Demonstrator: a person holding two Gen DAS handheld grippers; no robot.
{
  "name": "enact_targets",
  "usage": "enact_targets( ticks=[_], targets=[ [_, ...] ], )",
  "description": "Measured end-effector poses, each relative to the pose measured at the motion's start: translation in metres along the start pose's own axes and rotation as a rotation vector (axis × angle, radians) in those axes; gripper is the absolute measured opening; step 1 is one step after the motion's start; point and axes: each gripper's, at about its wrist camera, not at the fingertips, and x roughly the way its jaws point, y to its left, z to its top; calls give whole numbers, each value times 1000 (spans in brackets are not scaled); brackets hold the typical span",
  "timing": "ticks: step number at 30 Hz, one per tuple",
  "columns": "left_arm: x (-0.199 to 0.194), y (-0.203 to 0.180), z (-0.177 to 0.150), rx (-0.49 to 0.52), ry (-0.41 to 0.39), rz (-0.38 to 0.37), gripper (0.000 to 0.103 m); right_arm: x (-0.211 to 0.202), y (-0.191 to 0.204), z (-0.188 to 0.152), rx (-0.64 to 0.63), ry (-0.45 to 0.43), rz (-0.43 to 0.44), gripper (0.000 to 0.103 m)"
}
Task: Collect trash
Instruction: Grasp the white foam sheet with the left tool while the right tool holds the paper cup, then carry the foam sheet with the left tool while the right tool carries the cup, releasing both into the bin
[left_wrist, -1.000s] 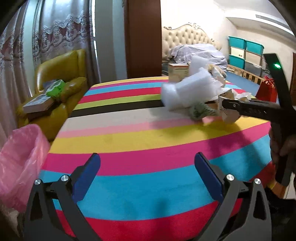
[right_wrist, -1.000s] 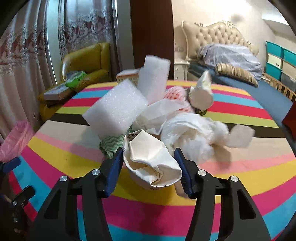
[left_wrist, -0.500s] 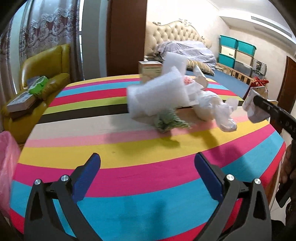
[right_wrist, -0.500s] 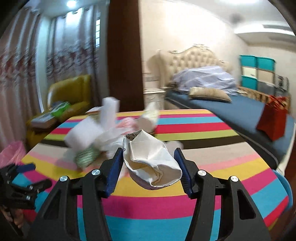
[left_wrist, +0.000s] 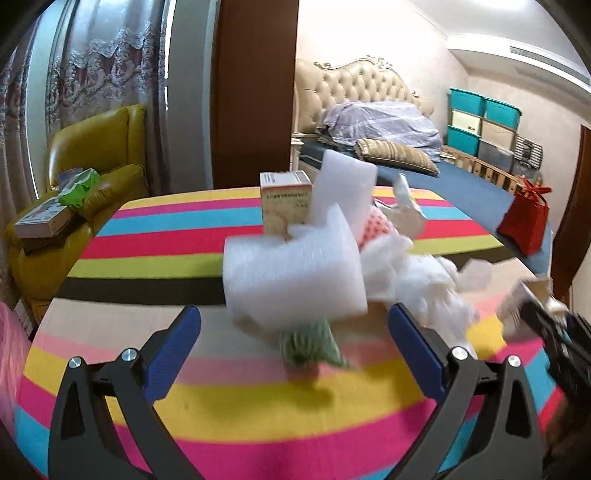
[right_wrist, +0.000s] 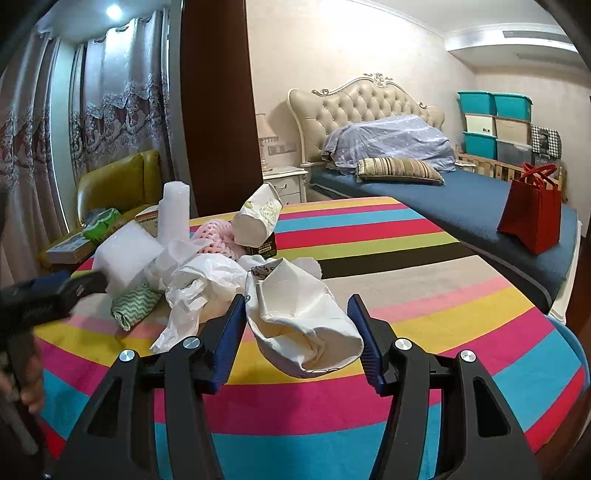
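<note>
**Crumpled Cup in the Right Gripper, Left Gripper Lined Up on the Pile**

The right gripper (right_wrist: 297, 332) was clenched on a crumpled white paper cup (right_wrist: 301, 325), its blue pads pressing both dented sides, and held it above the striped table (right_wrist: 424, 295). The left gripper (left_wrist: 293, 341) stood spread wide and empty, aimed at the trash pile with the green patterned wrapper (left_wrist: 310, 345) lying between its fingertips.

To do this step well, the judgement was that the left gripper should come down low over the wrapper alone and close near its middle, since the white foam block (left_wrist: 295, 273) leaned just above it and could be dragged along or tipped. The cup looked light and already crushed, so only a gentle squeeze would be needed; a loose hold might let it slip on the way to a bin. A pink bag (left_wrist: 11, 354) showed at the table's left edge and seemed the likely place for the trash, though its opening was out of sight.

The pile sat toward the far left of the table in the right wrist view: foam blocks, a thin white plastic bag (right_wrist: 195, 291) spilling forward, a pink foam net (right_wrist: 218, 236), a small carton (left_wrist: 286, 206) standing upright behind, and a second paper cup (right_wrist: 258, 221) tilted on a dark box. In the left view the foam was blurred.
</note>
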Motion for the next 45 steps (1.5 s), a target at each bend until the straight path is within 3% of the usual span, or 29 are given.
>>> enact_targets(
  ticks=[6,10,11,12,14,22,34,45],
  targets=[
    [28,-13,18,1,33,12,98,-6,4,-1,-26,-11,4,54],
    [49,-14,19,-3,57,62,95,-5,5,-1,-30,0,8,54],
    [52,-12,18,-5,62,60,87,-4,6,-2,-35,5,9,54],
    [53,-10,17,-8,64,51,55,-4,7,-2,-39,9,11,54],
    [55,-4,14,-21,98,10,54,-4,10,-4,-47,12,13,54],
    [21,-8,-8,26,12,-24,54,-4,17,-4,-64,18,24,54],
    [-19,7,-40,-28,22,-77,54,0,23,-9,-73,41,43,54],
    [-45,28,-70,-39,23,-64,54,-10,49,-14,-110,26,113,54]
  ],
)
